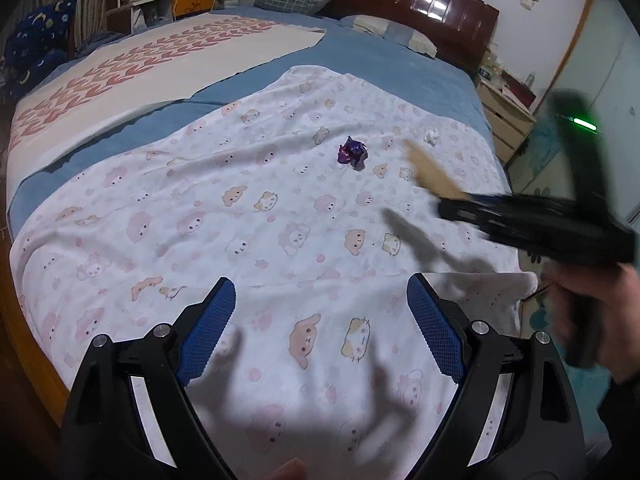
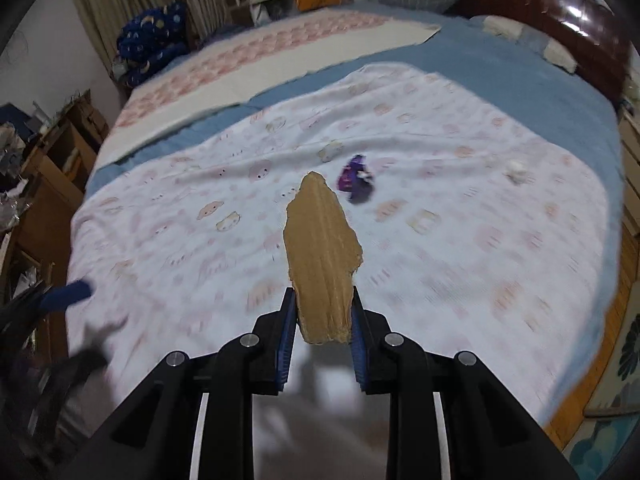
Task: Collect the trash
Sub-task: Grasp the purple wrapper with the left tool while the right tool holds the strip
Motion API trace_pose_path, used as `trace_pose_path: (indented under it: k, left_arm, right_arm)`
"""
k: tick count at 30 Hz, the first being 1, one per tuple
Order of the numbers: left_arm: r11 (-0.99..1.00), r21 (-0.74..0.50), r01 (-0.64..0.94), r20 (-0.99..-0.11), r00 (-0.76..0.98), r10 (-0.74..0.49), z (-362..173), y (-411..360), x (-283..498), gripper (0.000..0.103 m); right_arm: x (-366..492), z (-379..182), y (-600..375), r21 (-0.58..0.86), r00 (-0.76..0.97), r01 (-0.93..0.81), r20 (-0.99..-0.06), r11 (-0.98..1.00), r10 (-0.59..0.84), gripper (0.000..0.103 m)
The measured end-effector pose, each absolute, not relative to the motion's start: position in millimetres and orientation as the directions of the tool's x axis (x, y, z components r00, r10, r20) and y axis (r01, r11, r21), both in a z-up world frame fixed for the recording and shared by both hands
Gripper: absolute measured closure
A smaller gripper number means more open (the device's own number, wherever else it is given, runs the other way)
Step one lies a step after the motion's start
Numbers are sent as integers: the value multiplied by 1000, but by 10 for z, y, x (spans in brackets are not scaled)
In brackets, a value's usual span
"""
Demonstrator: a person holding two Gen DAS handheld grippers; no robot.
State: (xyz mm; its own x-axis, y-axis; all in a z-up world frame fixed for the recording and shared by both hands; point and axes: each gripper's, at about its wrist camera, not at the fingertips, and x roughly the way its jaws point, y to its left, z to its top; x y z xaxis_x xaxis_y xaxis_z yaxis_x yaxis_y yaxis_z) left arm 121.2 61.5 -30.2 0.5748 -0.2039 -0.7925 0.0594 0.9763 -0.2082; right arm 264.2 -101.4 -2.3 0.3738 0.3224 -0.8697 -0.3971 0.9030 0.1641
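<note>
Right gripper (image 2: 323,312) clamps torn brown cardboard scrap (image 2: 322,256); left gripper (image 1: 320,328) spread, empty. Crumpled purple wrapper (image 1: 353,153) at 12 o'clock, white paper wad (image 1: 431,136) at 1. Keep clamp firm while carrying.

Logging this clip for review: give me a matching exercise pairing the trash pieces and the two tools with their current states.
Things:
1. cardboard scrap
2. purple wrapper
3. white paper wad
4. left tool

States:
A. open, holding nothing
B. lying crumpled mid-blanket
C. clamped in the right tool
D. lying near the blanket's far right edge

Pairs: 1-C, 2-B, 3-D, 4-A
</note>
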Motion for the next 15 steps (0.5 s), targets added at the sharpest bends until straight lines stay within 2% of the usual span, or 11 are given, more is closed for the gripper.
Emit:
trace_pose_path:
  k: [6,11,15]
  left_arm:
    - [981,-184,66,-802,567,-189,-335,487,1306,16]
    - [980,-156,120,-800,567,-197,-324,228,1641,16]
    - [979,-129,158,-837,512,-193,-532,-44,2111,16]
  right_arm:
    - [1877,240,-1738,196,463,-284,-829,939,313,78]
    - [1267,191,-2202,301,474,-192,-805,934,357,78]
    - [1048,43,-2385,302,458,-161,-820,939,343,78]
